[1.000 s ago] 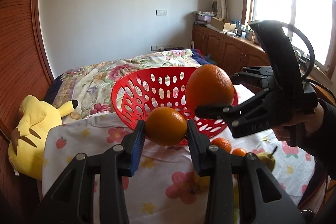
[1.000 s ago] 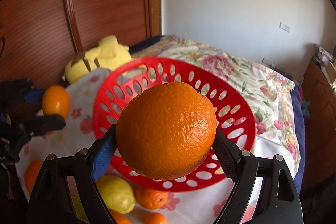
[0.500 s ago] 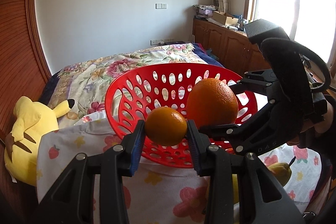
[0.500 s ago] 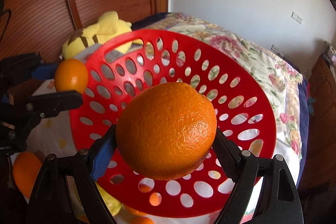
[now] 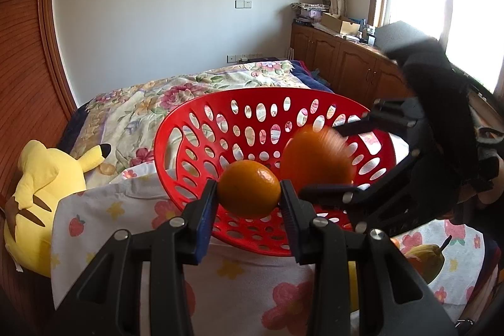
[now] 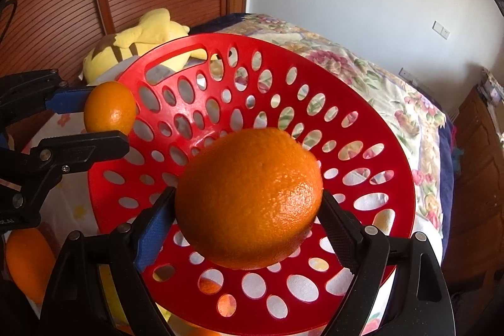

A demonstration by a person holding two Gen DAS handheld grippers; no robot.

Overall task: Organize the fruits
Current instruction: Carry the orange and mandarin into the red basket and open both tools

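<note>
While both oranges hang over your basket:
Change: red basket (image 6: 371, 103) now fills view beneath both fruits.
Left tongs (image 5: 249, 200): pinching small orange (image 5: 249, 192), seven o'clock rim.
Right tongs (image 6: 249, 210): pinching big orange (image 6: 249, 197), centre; release next.

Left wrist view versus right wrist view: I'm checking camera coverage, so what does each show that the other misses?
Only the left wrist view shows the window, the wooden cabinets and a pear on the flowered cloth. Only the right wrist view shows the basket's handle slot. Both show the red basket, the yellow plush toy, the small orange in the left gripper and the big orange in the right gripper.
</note>
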